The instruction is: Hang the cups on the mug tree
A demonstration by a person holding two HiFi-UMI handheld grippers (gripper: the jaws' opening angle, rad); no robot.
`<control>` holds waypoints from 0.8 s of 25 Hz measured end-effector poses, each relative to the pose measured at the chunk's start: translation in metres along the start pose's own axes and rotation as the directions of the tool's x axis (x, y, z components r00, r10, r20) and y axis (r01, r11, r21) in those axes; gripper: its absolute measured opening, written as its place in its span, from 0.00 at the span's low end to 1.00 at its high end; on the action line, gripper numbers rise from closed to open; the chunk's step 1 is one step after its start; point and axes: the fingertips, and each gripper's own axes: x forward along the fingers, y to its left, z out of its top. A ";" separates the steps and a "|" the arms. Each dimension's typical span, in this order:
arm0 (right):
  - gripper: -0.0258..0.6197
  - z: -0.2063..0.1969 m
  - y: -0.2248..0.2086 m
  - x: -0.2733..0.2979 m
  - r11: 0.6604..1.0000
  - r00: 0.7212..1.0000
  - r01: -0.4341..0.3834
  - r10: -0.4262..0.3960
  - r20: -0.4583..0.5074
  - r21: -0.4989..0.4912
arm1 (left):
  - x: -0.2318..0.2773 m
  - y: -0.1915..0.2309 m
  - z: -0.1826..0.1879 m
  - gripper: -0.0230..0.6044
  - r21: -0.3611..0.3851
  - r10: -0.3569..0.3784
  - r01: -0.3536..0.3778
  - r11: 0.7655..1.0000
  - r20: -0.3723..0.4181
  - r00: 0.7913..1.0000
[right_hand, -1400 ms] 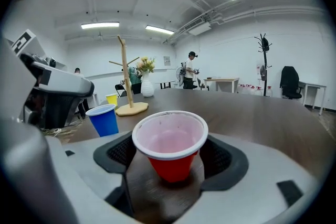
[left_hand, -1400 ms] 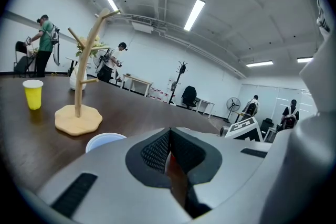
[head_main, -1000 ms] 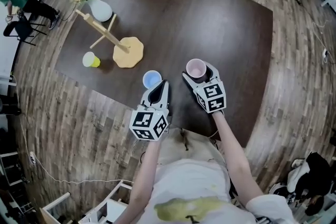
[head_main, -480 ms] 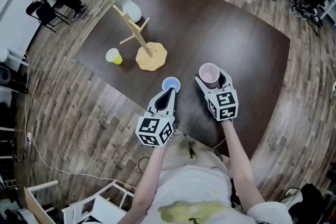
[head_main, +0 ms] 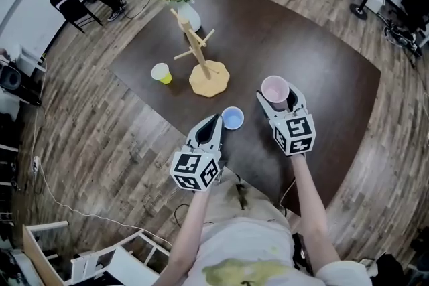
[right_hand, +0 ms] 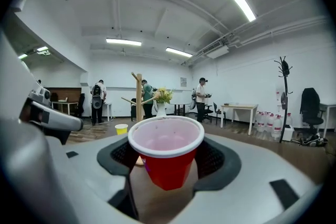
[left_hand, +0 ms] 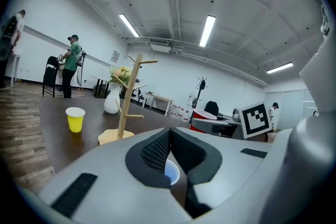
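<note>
A large dark brown wooden table [head_main: 322,43] fills the middle of the head view. On its upper-left part stands the pale wooden mug tree [head_main: 198,57], an upright stem on a round base with short pegs slanting upward. All its pegs are bare. Just behind it is a white vase of yellow flowers [head_main: 190,13].

The right gripper [head_main: 277,96], at centre right, is clenched on a red plastic cup with a pale pink inside [right_hand: 167,157]. Its jaws have just been closing and stand wide, a pad against each side of the cup. The cup is upright, mouth up, with no handle. The left gripper [head_main: 216,120], lower centre, has its jaws together and holds nothing.

The coming move turns on where the tree lies from the held cup. In the head view it is up and to the left, well apart. In the right gripper view the stem rises just left of centre, beyond the rim. The left gripper is the nearer to the tree, but the right one carries the load. With no handle, the cup would probably have to be tipped mouth-down over a peg.

A small light blue cup [head_main: 232,118] stands on the table just right of the left gripper's tips. A small yellow cup [head_main: 161,72] stands left of the tree's base.
</note>
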 end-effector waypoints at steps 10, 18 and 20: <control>0.53 0.042 -0.017 0.053 0.987 0.999 -0.007 0.000 -0.041 -0.158 | 0.009 0.020 0.029 0.07 0.006 -0.001 0.001 1.000 0.022 1.000; 0.53 0.059 -0.007 0.097 0.950 0.996 -0.076 0.057 -0.074 -0.302 | 0.015 0.038 0.041 0.07 -0.005 0.017 -0.017 1.000 0.026 1.000; 0.53 0.061 -0.005 0.107 0.937 0.994 -0.092 0.067 -0.085 -0.336 | 0.017 0.041 0.043 0.07 -0.006 0.020 -0.020 1.000 0.025 0.999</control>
